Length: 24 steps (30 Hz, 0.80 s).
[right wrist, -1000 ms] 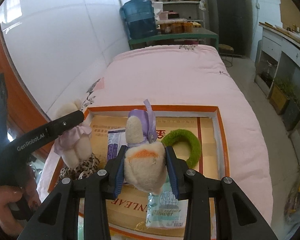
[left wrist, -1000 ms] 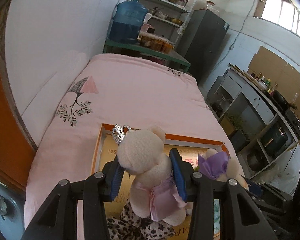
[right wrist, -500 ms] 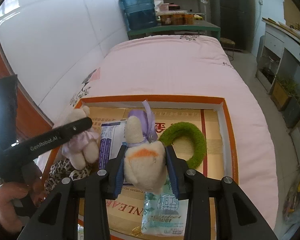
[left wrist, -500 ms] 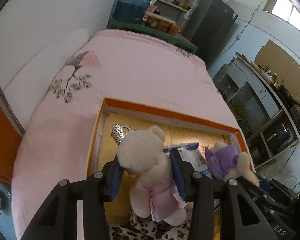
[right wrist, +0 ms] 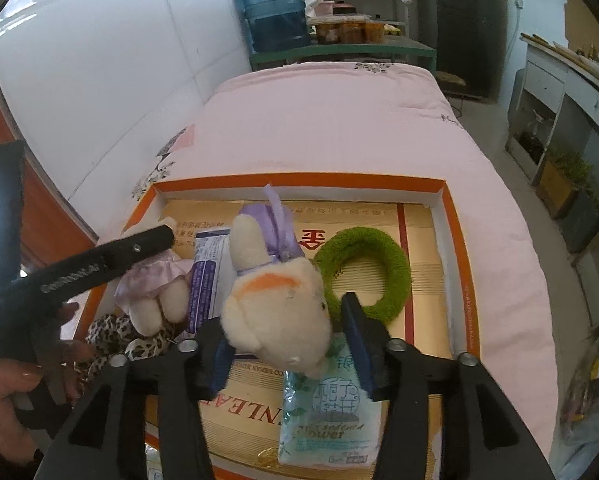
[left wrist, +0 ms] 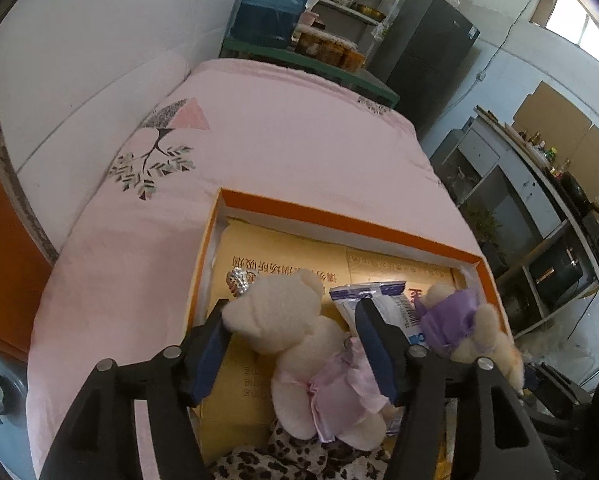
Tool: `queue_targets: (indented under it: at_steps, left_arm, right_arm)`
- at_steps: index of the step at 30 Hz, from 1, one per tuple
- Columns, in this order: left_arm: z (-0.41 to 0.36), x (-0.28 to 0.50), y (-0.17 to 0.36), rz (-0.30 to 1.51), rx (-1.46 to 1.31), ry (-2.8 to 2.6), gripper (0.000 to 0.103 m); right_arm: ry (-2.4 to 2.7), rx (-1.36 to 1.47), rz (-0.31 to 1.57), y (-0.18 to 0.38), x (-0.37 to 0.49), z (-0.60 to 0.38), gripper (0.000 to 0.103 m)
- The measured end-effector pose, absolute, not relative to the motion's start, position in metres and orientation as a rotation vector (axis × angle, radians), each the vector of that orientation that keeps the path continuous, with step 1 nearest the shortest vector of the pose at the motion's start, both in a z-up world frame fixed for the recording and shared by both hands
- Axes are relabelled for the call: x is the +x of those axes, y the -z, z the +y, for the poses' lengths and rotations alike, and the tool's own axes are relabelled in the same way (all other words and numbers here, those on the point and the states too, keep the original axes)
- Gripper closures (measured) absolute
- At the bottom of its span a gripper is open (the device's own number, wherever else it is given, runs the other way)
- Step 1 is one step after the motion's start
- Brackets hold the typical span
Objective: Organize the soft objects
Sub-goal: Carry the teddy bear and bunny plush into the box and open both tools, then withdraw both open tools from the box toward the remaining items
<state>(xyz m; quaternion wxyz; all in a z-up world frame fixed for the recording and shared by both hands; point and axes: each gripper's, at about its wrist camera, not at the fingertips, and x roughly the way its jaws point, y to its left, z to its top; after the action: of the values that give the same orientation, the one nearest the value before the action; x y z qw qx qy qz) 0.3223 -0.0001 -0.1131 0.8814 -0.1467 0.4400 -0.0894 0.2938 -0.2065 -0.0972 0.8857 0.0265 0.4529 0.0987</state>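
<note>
An orange-rimmed tray [right wrist: 455,248] with a gold printed floor lies on a bed under a pink quilt [right wrist: 339,128], and both tongs reach into its near end. The left tongs [left wrist: 295,344] are opening: the cream bear in a pale pink dress [left wrist: 299,344] lies between the blue pads, its head resting against the left pad while the right pad stands clear of its body. The bear lies at the tray's near left, its feet over a leopard-print cloth [left wrist: 267,460]. The right tongs [right wrist: 287,340] are opening too, with a cream plush rabbit wearing a purple bow [right wrist: 275,296] between them; its body leans on the left pad and a gap shows at the right pad. The rabbit sits in the near middle of the tray, partly over a pale blue tissue packet [right wrist: 327,416]. A white and purple packet [right wrist: 207,276] lies between bear and rabbit, and a green fuzzy ring [right wrist: 363,272] lies flat just right of the rabbit. A person's hand [right wrist: 7,400] grips the left tool's handle at the near left.
</note>
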Motion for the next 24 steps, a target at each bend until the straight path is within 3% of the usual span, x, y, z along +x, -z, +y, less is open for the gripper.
queue_targets:
  at_steps: [5, 24]
  left_arm:
    - [-0.001, 0.315, 0.101, 0.887, -0.303, 0.192, 0.038]
    - [-0.010, 0.267, 0.054, 0.774, -0.236, 0.208, 0.038]
  right_arm:
    - [-0.199, 0.059, 0.940, 0.094, 0.288, -0.209, 0.044]
    - [-0.196, 0.078, 0.869, 0.059, 0.251, -0.214, 0.044]
